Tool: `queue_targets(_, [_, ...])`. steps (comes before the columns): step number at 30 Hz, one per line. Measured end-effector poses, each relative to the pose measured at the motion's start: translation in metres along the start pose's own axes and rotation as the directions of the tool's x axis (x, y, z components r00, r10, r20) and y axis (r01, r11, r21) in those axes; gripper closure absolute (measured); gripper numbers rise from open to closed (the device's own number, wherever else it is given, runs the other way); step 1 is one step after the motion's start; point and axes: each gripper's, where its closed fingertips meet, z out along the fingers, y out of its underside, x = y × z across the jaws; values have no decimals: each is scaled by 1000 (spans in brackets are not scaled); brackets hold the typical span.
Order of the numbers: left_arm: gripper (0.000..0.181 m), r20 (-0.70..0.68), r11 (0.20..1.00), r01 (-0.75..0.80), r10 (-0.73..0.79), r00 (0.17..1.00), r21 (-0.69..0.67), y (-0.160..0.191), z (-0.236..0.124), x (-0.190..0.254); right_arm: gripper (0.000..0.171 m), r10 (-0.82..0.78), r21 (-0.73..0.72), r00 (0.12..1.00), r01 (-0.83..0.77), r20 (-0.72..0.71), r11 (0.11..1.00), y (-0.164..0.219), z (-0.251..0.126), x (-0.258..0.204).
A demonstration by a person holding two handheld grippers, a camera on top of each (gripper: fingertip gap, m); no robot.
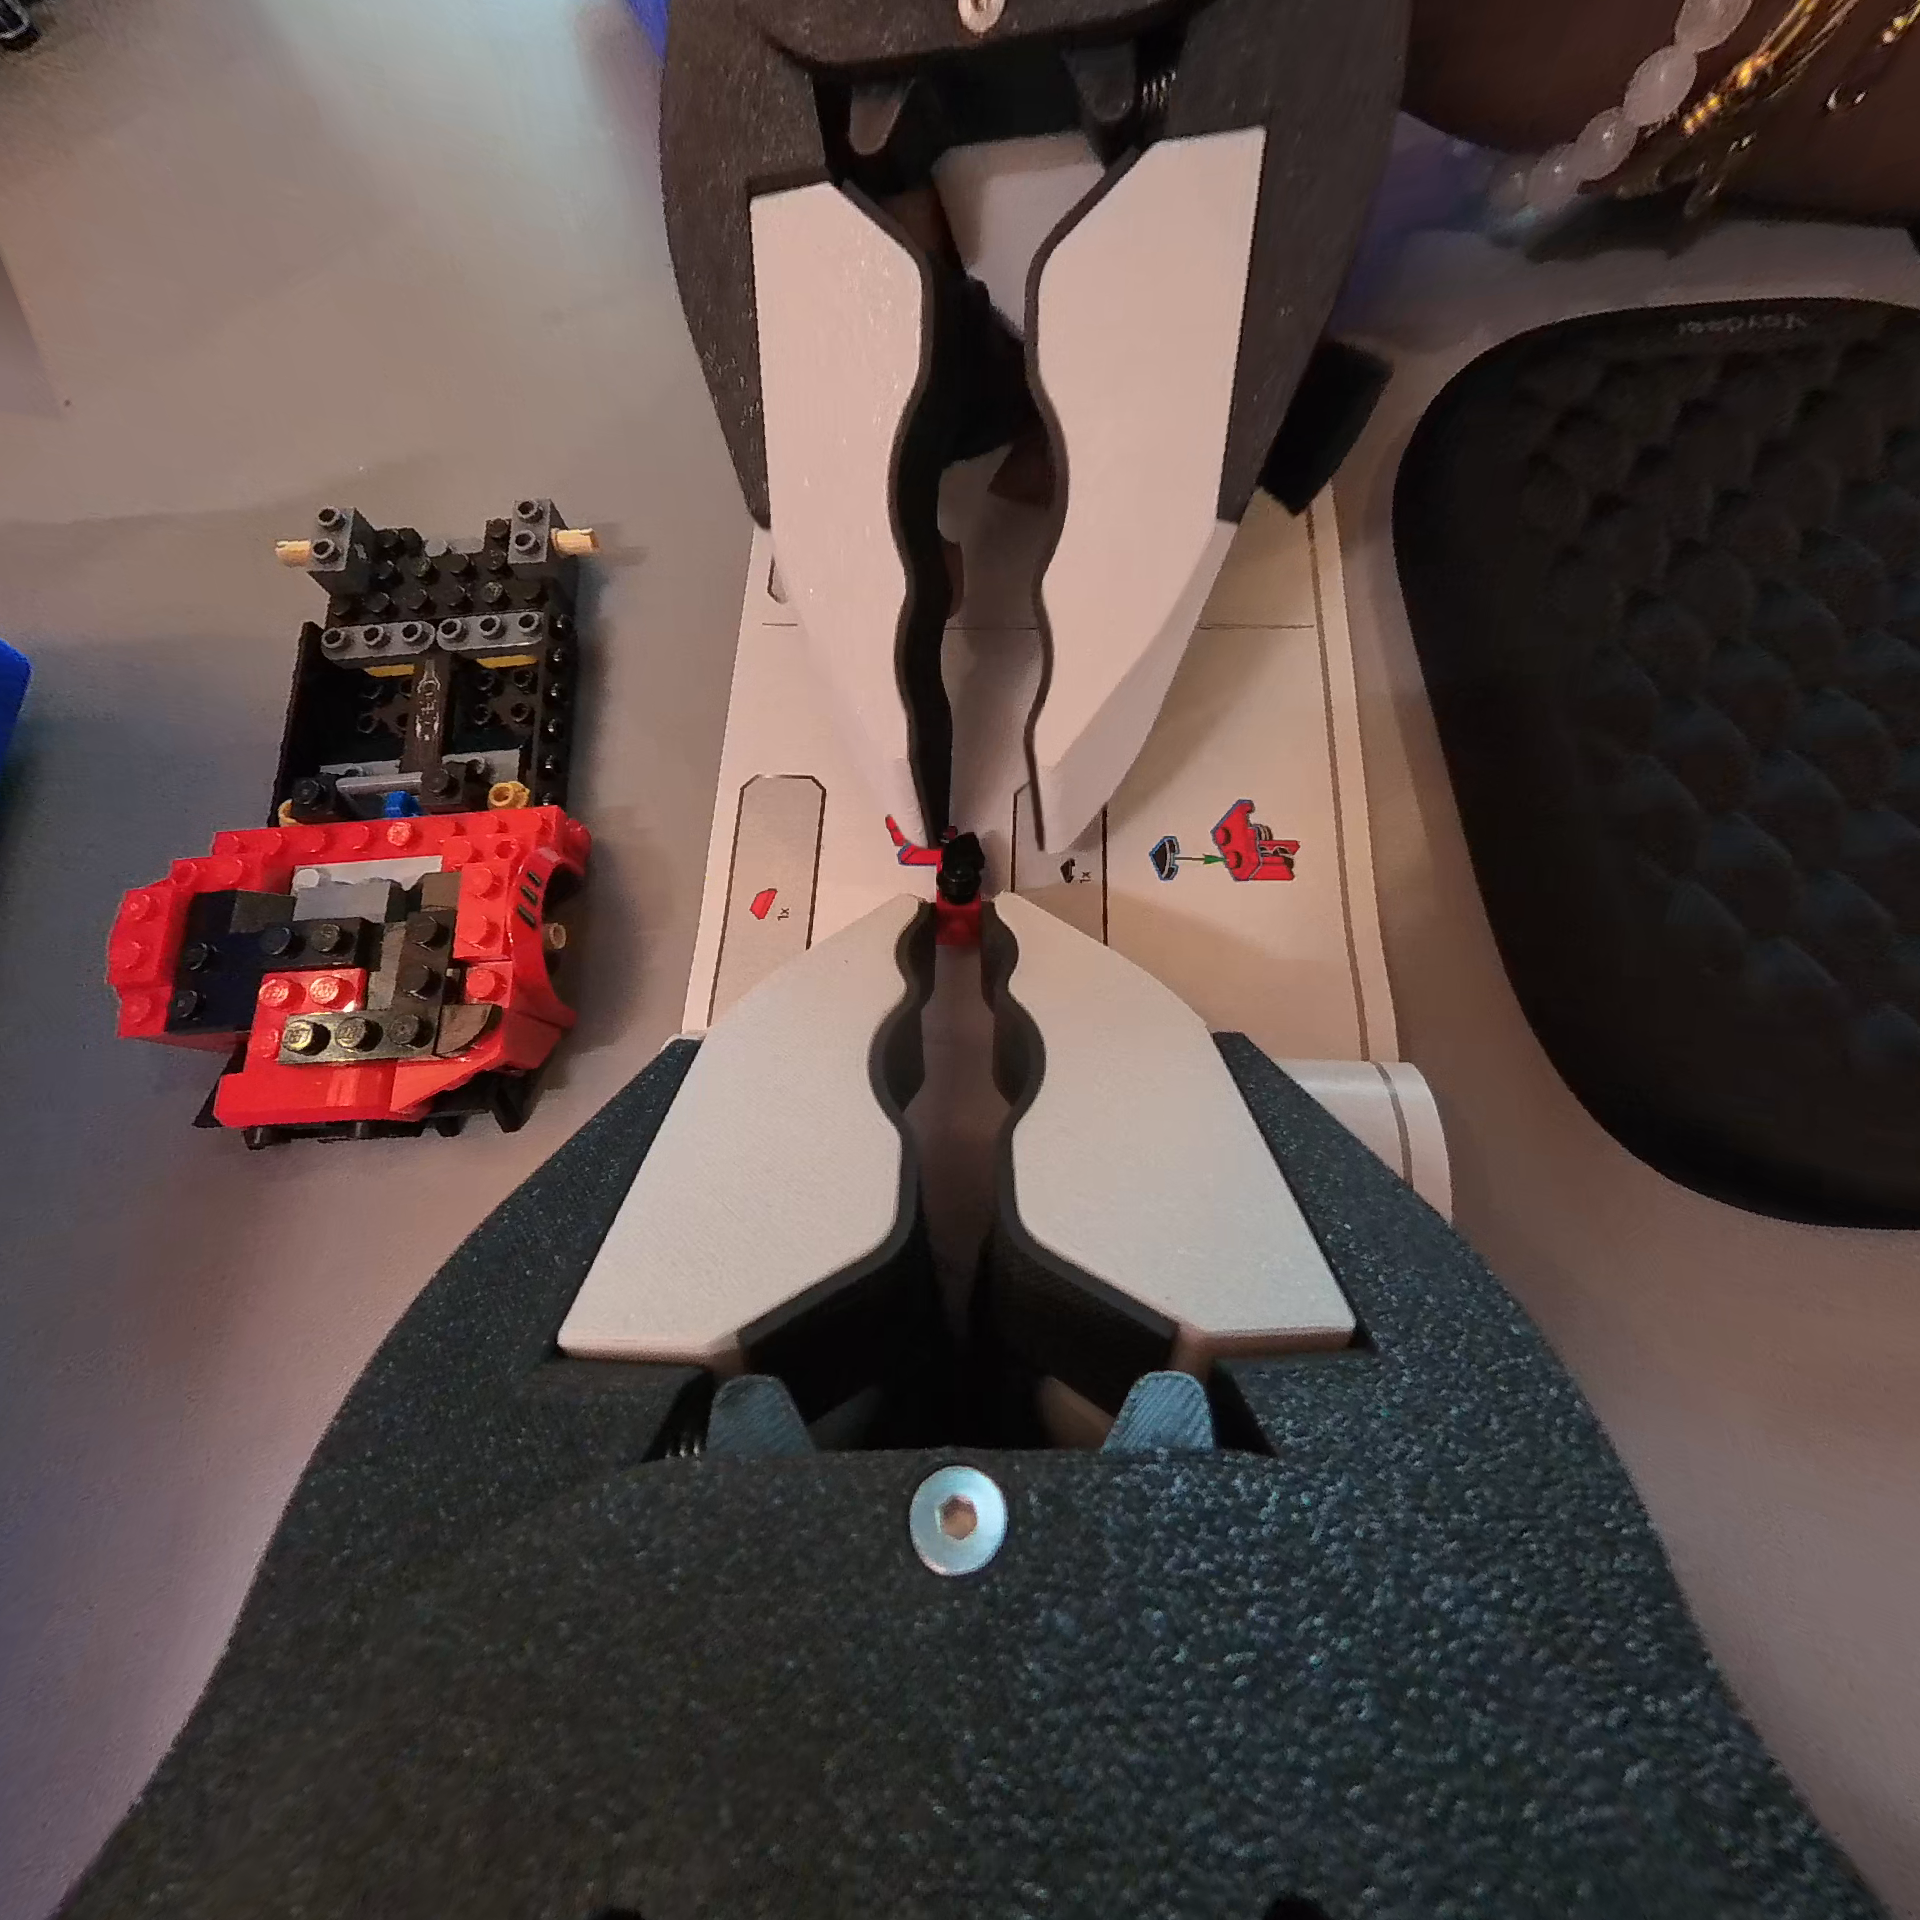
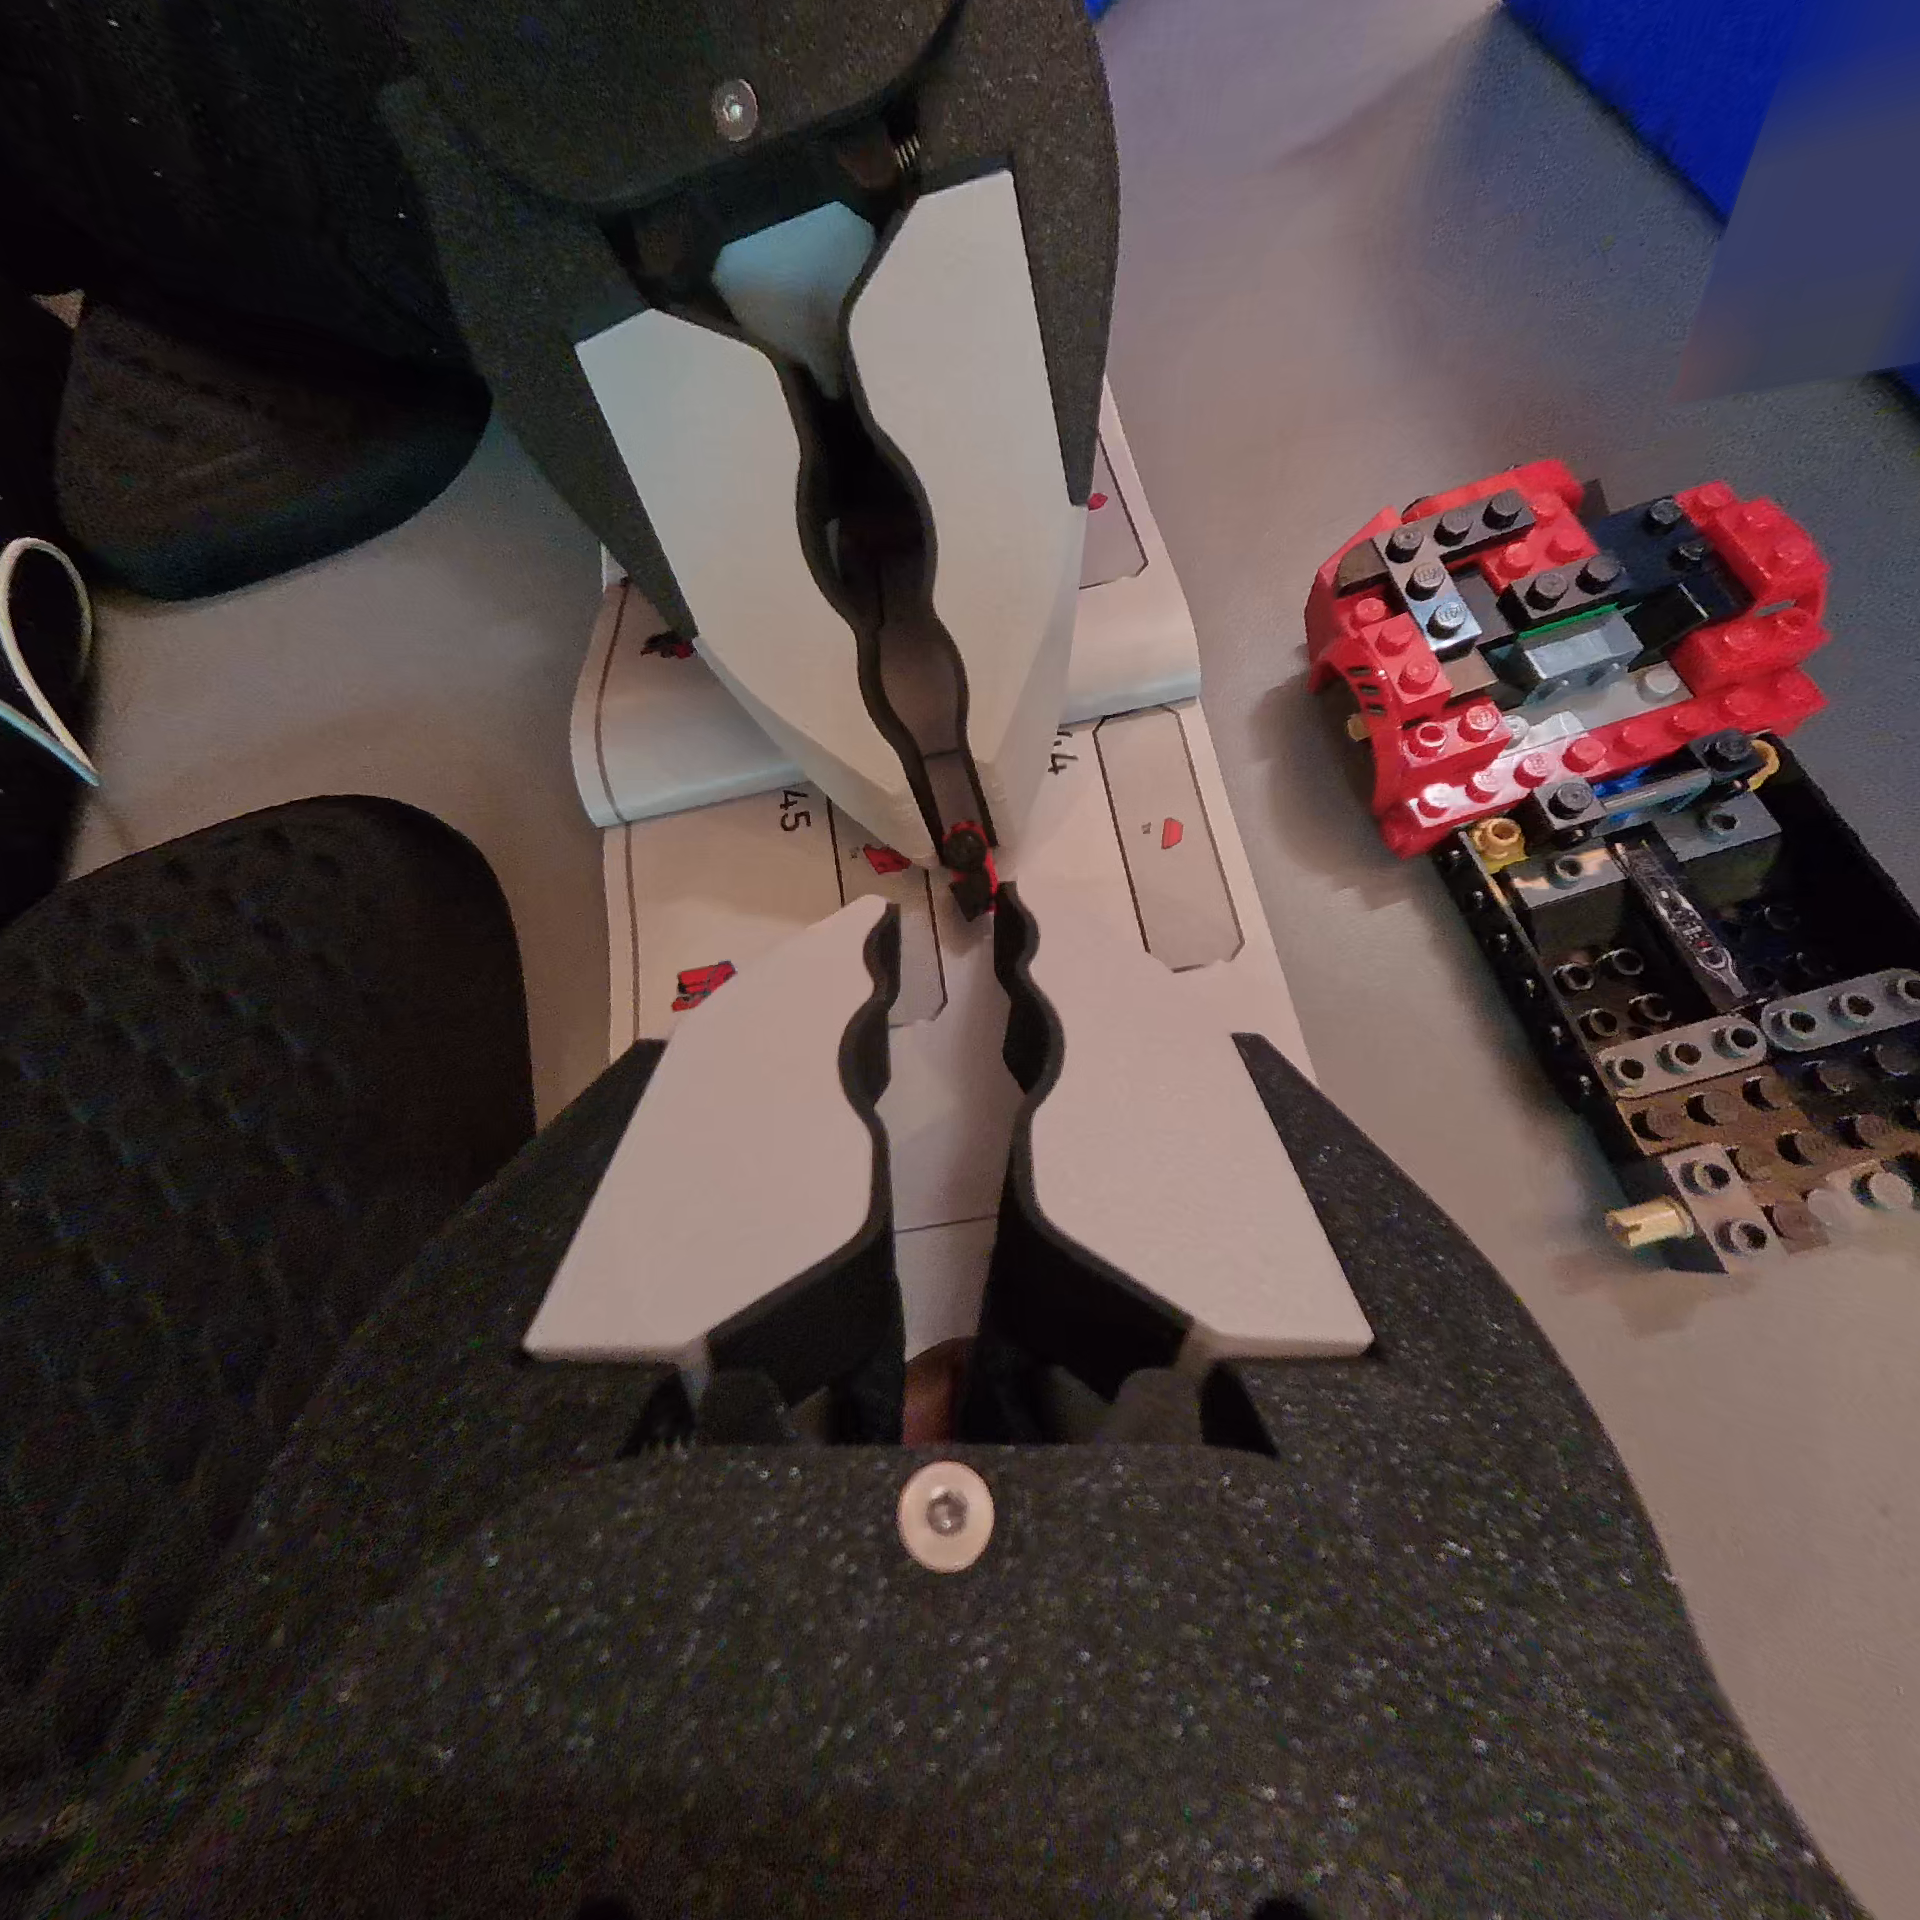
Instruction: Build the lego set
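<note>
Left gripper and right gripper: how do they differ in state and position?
The left gripper is shut on a small red and black piece; the right gripper is open and holds nothing. The lego car lies on the left gripper's left side but on the right gripper's right side. Both have white fingers and point at each other above the instruction booklet.

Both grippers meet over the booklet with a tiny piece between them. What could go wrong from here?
1. The small red-and-black lego piece is pinched only at the very tips of the left gripper. A push may twist it or pop it out.
2. The right gripper is open, close against the piece. Closing off-centre could knock the black part loose onto the paper instruction booklet.
</note>
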Motion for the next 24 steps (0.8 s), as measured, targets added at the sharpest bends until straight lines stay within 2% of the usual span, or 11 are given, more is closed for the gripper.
queue_targets(15, [174,1,1000,-1,1,1000,-1,0,0,0,165,8,-3,999,-8,-46,1000,1,-1,6])
queue_targets(24, [174,2,1000,-1,1,1000,-2,0,0,0,166,20,-2,998,-20,-51,1000,0,0,6])
